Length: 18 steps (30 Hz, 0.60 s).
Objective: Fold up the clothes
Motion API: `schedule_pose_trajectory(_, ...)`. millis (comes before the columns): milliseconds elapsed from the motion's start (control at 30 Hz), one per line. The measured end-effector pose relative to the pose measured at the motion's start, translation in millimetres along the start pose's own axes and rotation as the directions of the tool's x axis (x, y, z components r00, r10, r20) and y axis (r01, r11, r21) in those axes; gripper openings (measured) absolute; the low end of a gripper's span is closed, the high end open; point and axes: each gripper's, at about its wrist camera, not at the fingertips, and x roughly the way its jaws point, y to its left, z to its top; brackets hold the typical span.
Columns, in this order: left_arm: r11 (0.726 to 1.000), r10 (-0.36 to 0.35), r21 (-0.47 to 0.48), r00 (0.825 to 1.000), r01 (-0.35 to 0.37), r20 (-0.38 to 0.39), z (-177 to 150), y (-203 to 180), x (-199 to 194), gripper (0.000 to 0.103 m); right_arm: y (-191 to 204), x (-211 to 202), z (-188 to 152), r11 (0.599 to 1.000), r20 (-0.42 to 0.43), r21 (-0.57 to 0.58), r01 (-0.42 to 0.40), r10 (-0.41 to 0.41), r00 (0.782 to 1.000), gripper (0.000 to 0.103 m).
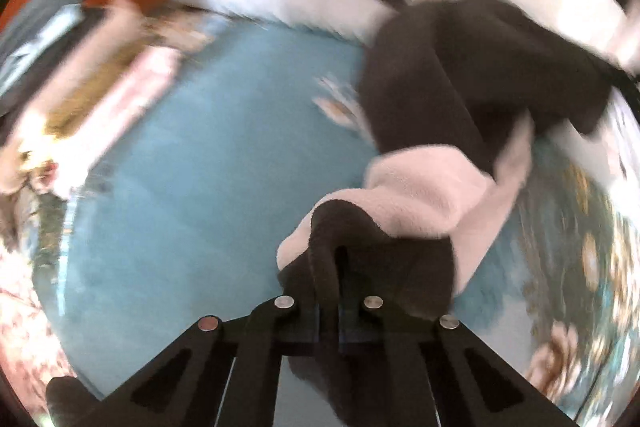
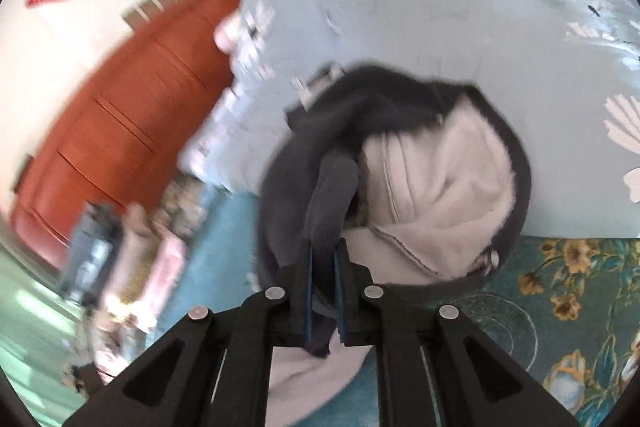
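Observation:
A dark grey garment (image 1: 472,67) with a pale pink fleece lining (image 1: 424,195) hangs bunched above the teal bed cover (image 1: 208,163). My left gripper (image 1: 329,267) is shut on a dark fold of this garment, and the cloth hides the fingertips. In the right wrist view the same garment (image 2: 360,107) shows its pink lining (image 2: 440,179) turned outward. My right gripper (image 2: 325,247) is shut on a dark edge of the garment between its blue pads (image 2: 307,267). The views are motion-blurred.
A pale blue floral quilt (image 2: 460,19) lies heaped at the back of the bed. An orange-red wooden headboard (image 2: 132,115) stands at the left. A teal flowered sheet (image 2: 560,291) shows at the right. A pink patterned pillow (image 1: 132,95) lies at the left.

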Motion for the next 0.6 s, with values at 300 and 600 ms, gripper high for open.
schedule_pose_trajectory(300,0.979,0.117,-0.195,0.945,-0.058,0.305,53.1,105.7,-105.2,0.005,34.0,-86.4,-33.0,0.983,0.129,0.052,-0.176,0.168,0.977,0.008)
schedule_pose_trajectory(600,0.960,0.226,-0.264,0.811,-0.091,0.540,81.0,164.8,-204.4,0.005,87.0,-153.0,-58.6,0.921,0.194,0.035,-0.388,0.374,0.907,0.008)
